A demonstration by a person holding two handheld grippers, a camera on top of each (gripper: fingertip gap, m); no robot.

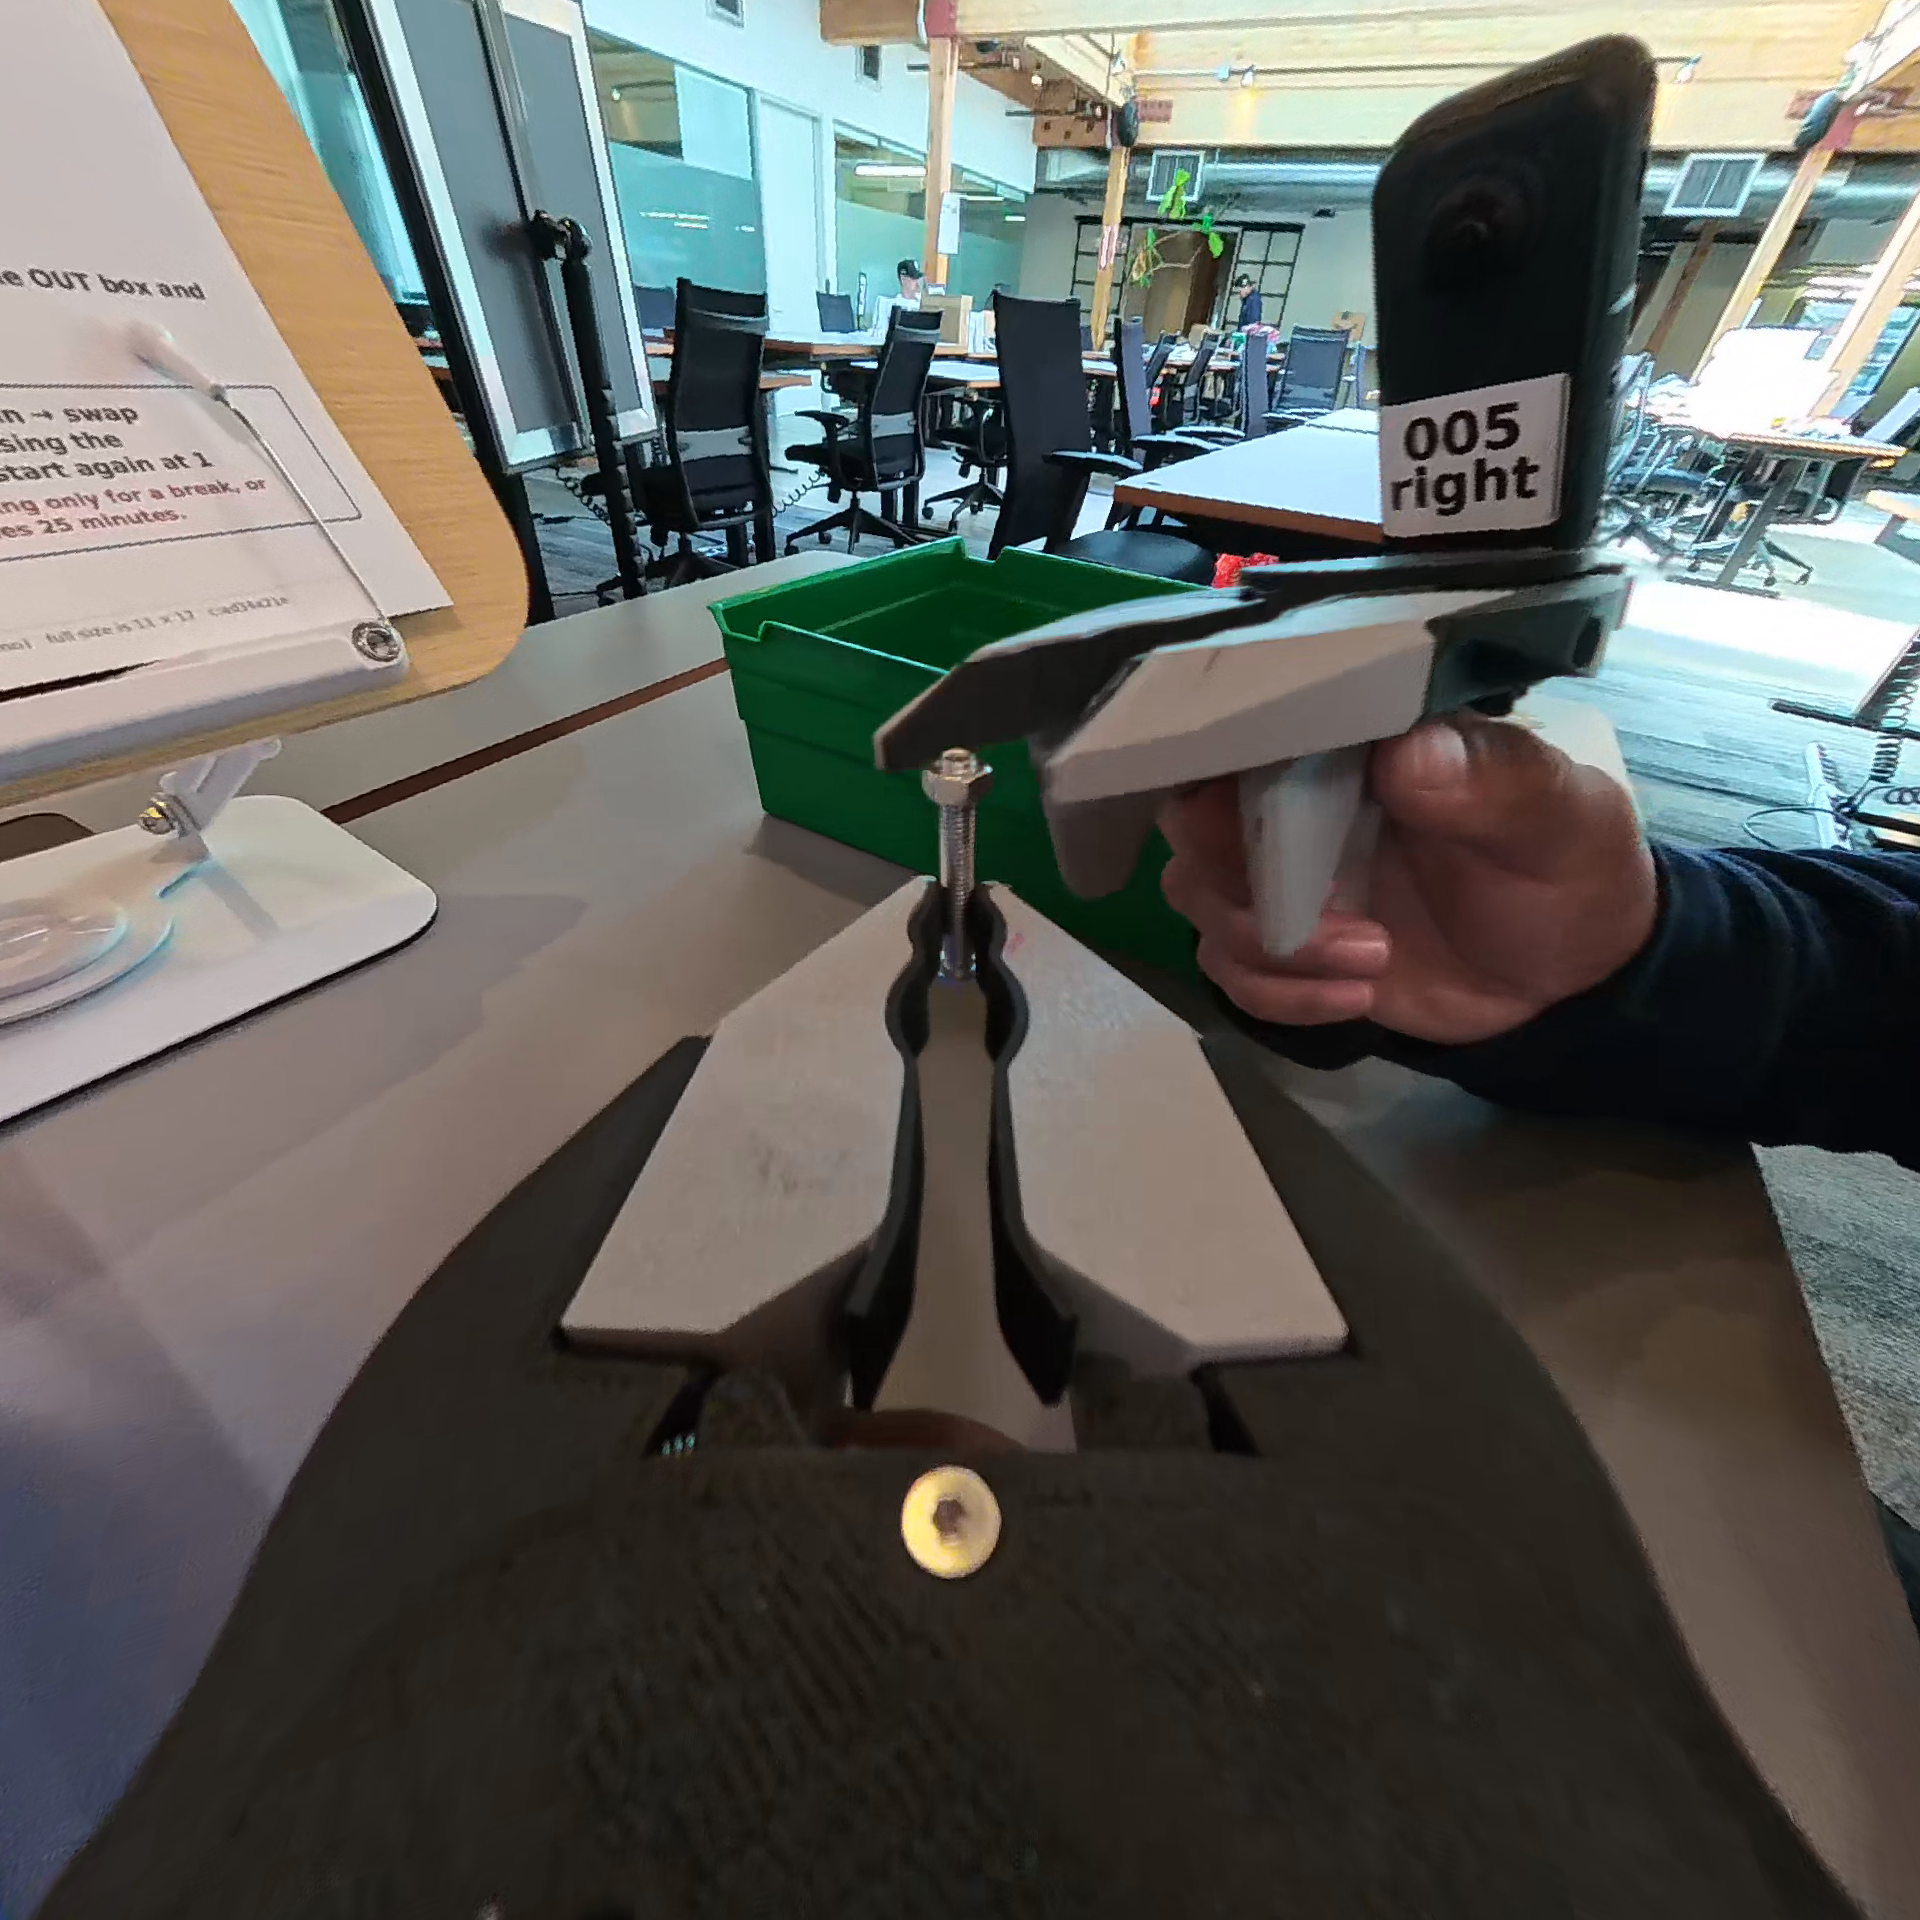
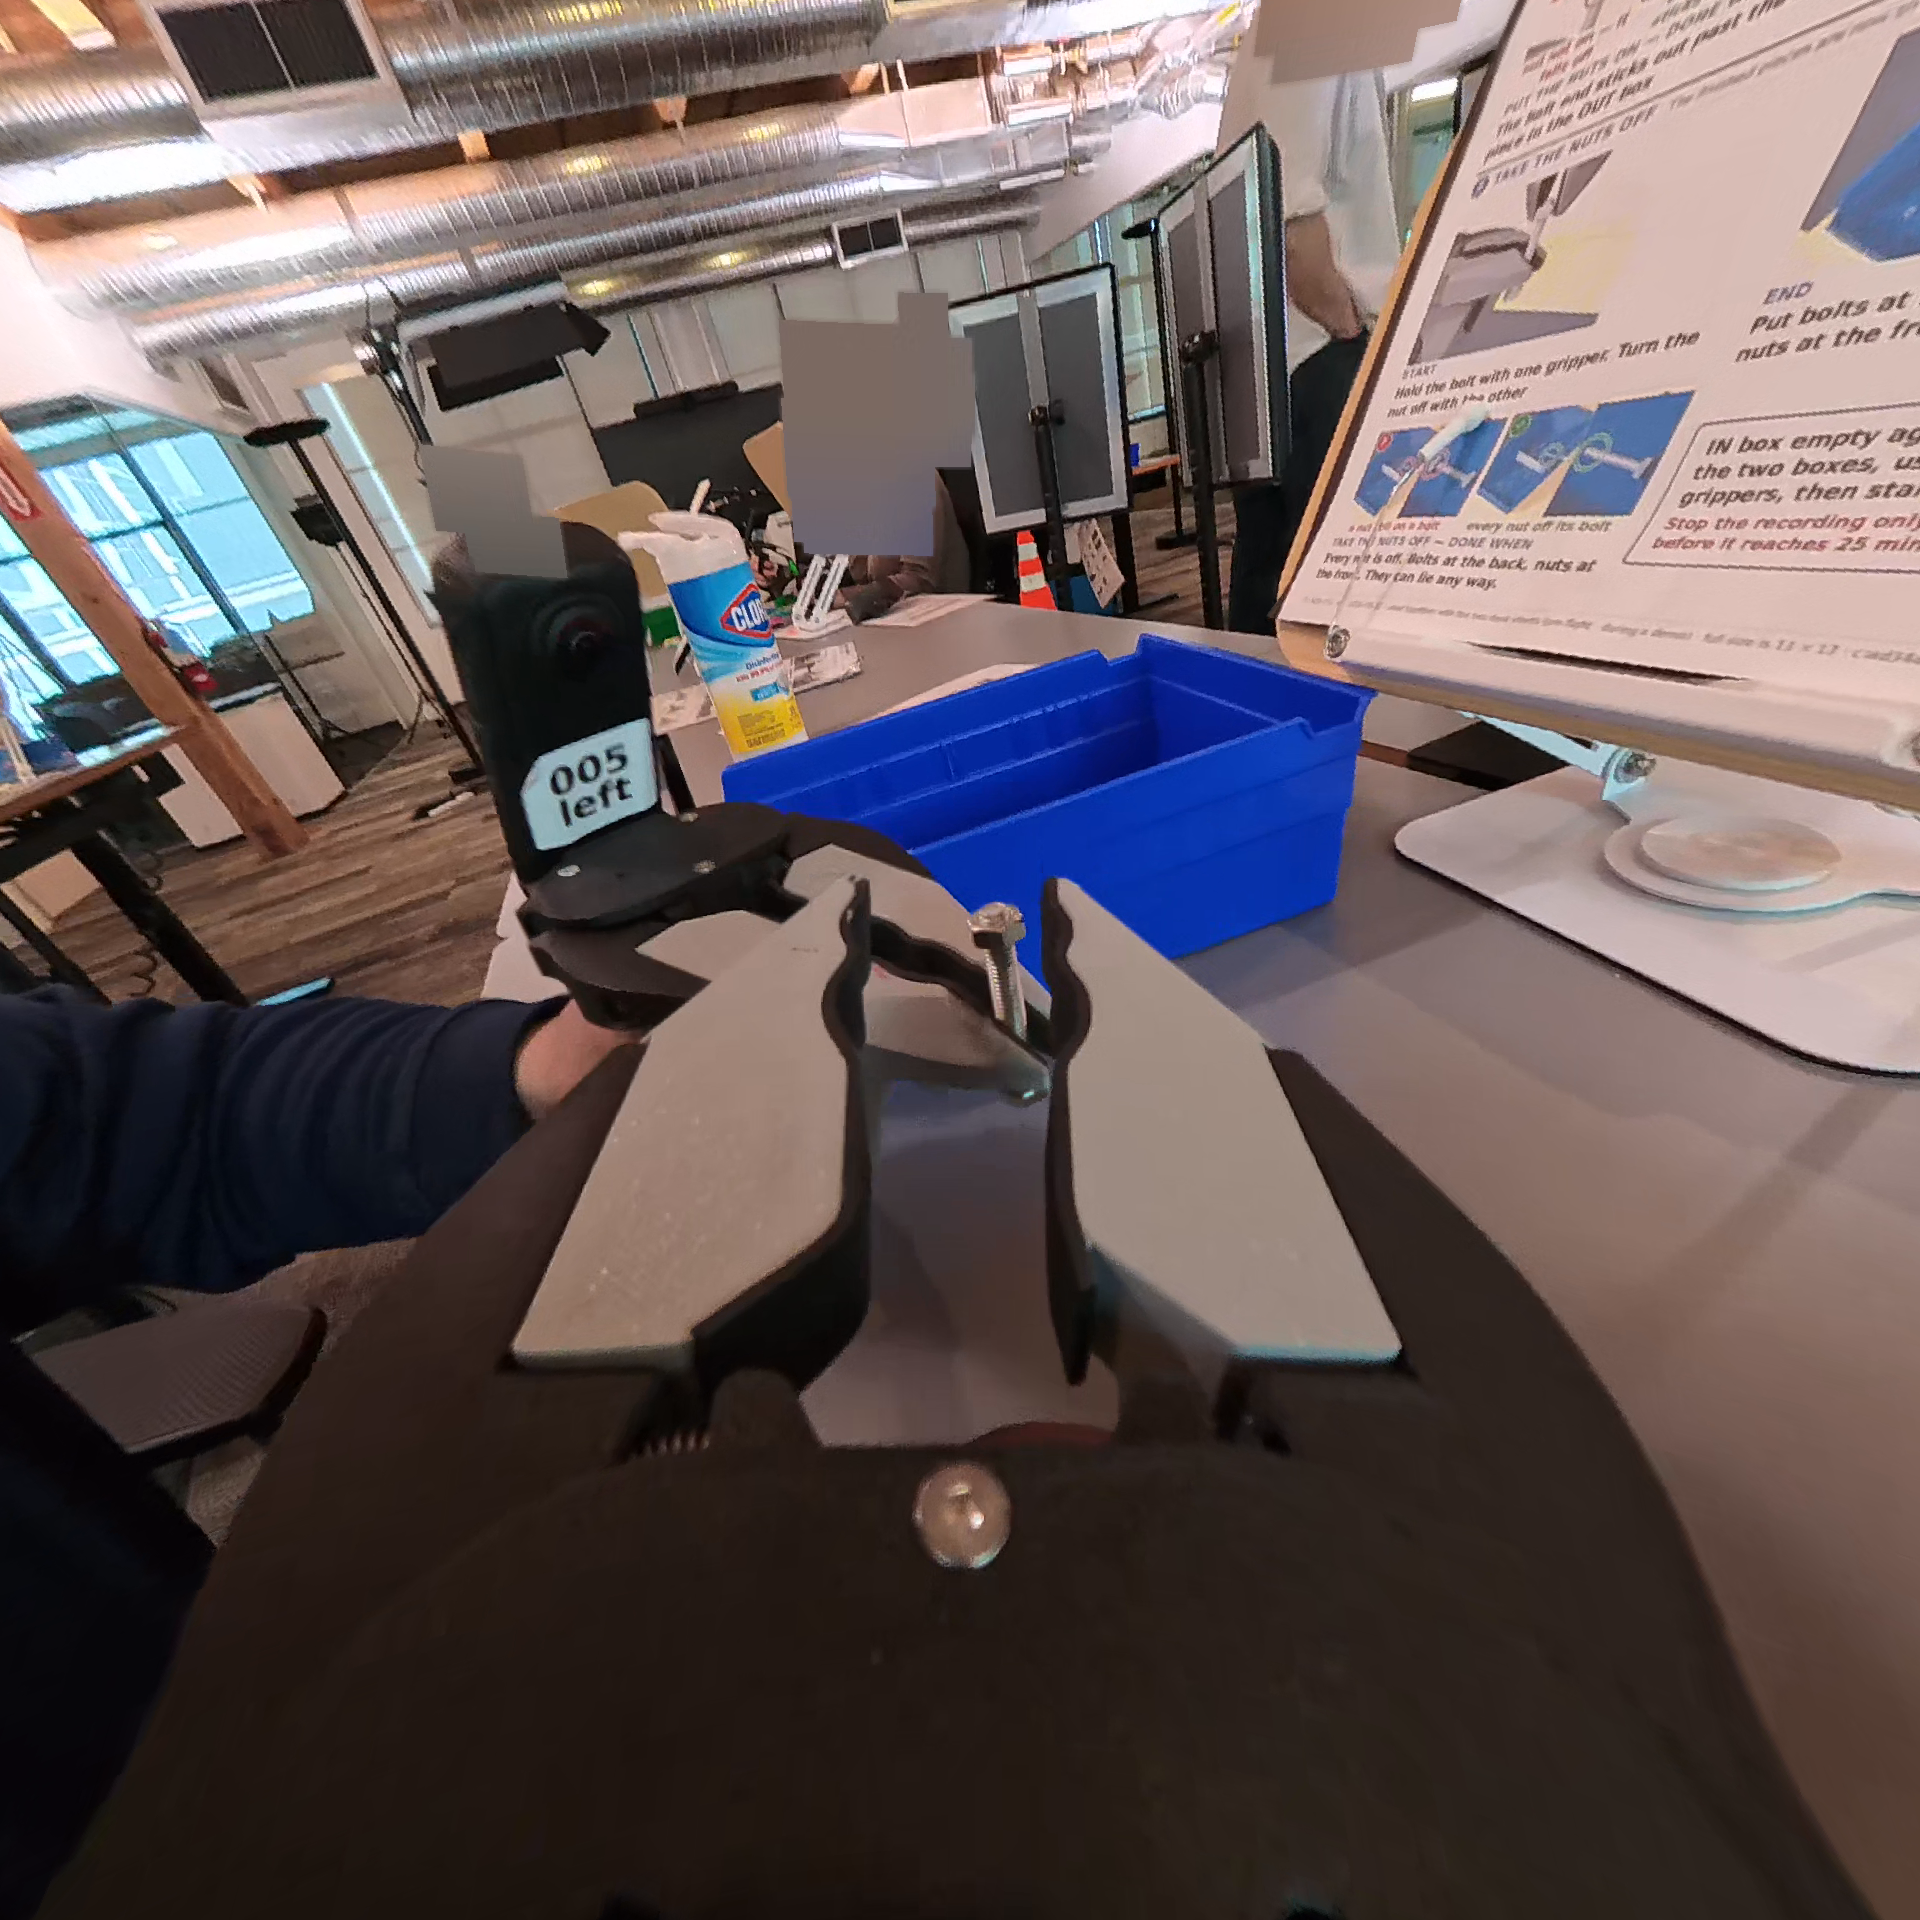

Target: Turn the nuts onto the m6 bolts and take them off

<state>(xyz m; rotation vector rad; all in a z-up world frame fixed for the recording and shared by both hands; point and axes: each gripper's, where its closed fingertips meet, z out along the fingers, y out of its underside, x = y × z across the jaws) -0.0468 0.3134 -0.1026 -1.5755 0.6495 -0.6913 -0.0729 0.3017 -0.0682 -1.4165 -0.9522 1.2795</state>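
My left gripper is shut on a silver bolt and holds it upright above the grey table. A hex nut sits at the bolt's top end. My right gripper reaches in from the right with its jaws open on either side of the nut. In the right wrist view my right gripper is open, and the nut stands between the fingers, close to the right finger. The bolt runs down into the left gripper.
A green bin stands on the table behind the bolt. A blue bin stands behind the grippers in the right wrist view. An instruction sheet on a white stand is alongside. A wipes canister stands farther back. Less than 4 cm separates the two grippers' tips.
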